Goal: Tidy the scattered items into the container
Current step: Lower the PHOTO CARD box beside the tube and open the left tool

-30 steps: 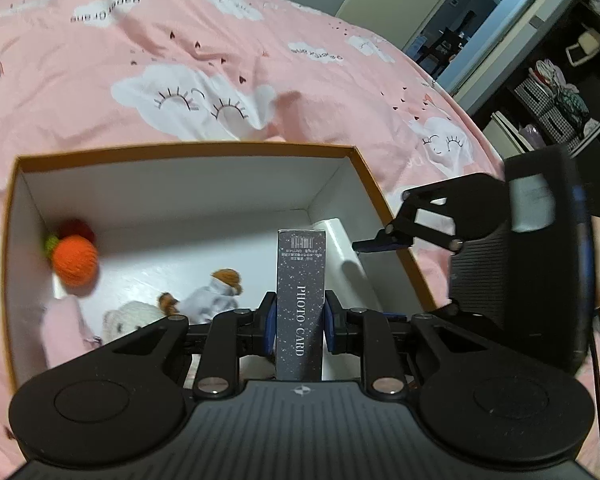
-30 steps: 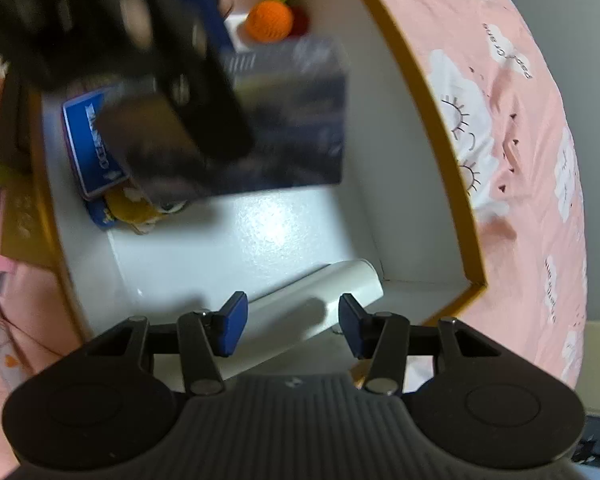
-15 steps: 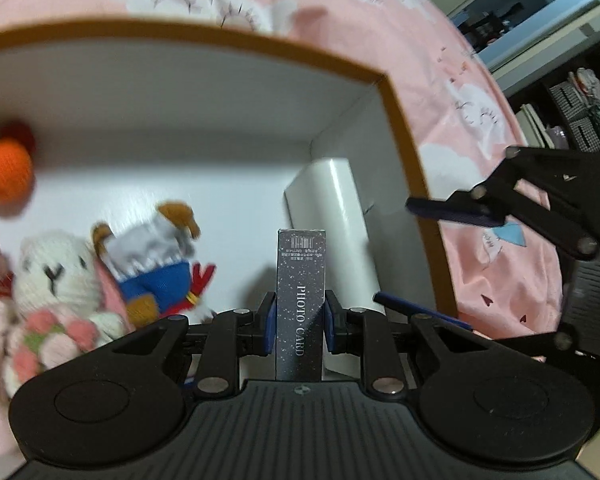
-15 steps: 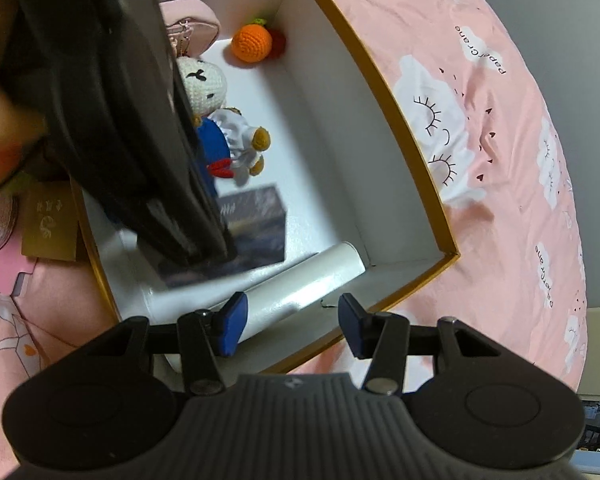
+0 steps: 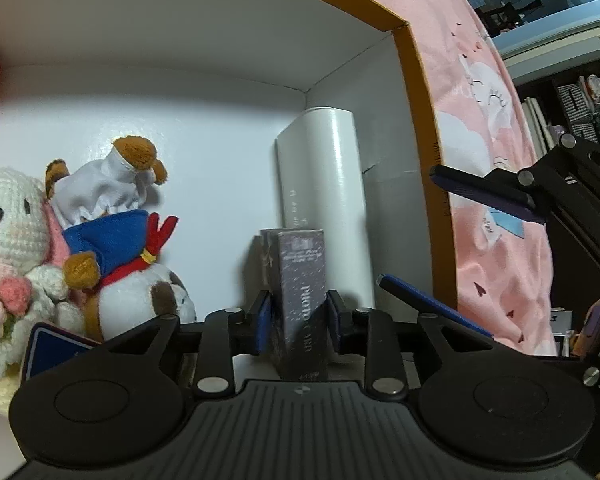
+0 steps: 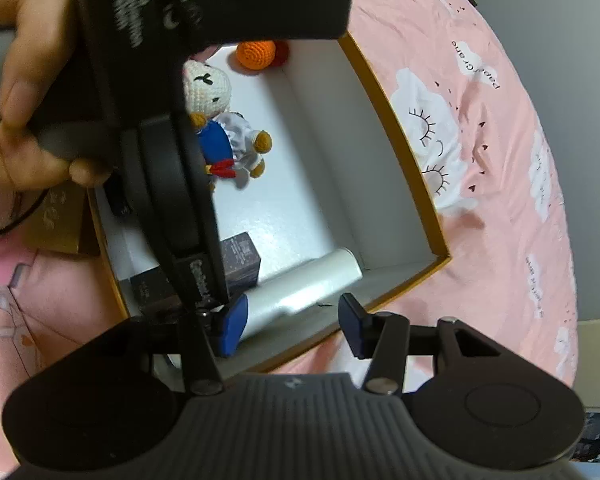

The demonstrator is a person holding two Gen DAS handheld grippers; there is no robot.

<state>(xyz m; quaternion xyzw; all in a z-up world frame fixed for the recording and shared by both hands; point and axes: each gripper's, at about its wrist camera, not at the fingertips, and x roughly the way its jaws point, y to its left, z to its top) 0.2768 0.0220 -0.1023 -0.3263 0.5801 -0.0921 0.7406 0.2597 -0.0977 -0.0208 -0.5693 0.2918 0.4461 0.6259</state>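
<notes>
My left gripper [image 5: 299,316] is shut on a dark photo card box [image 5: 300,280] and holds it low inside the white box with an orange rim [image 5: 416,92]. The card box [image 6: 242,258] also shows in the right wrist view, next to a white tube [image 6: 300,292] lying along the box's near wall. My right gripper [image 6: 292,326] is open and empty, hovering over the box's near edge [image 6: 404,280]. The left gripper body [image 6: 172,152] hides part of the box in that view.
Inside the box lie a white crochet bunny [image 5: 8,224], a plush dog in blue [image 5: 116,248], a blue card [image 5: 56,348] and an orange crochet ball [image 6: 256,54]. A pink cloud-print bedspread [image 6: 500,160] surrounds the box. A gold card [image 6: 56,220] lies outside it.
My left gripper has gone down into the box with the photo card box, closer to the floor and the white tube. My right gripper has drawn back from the box, staying open.
</notes>
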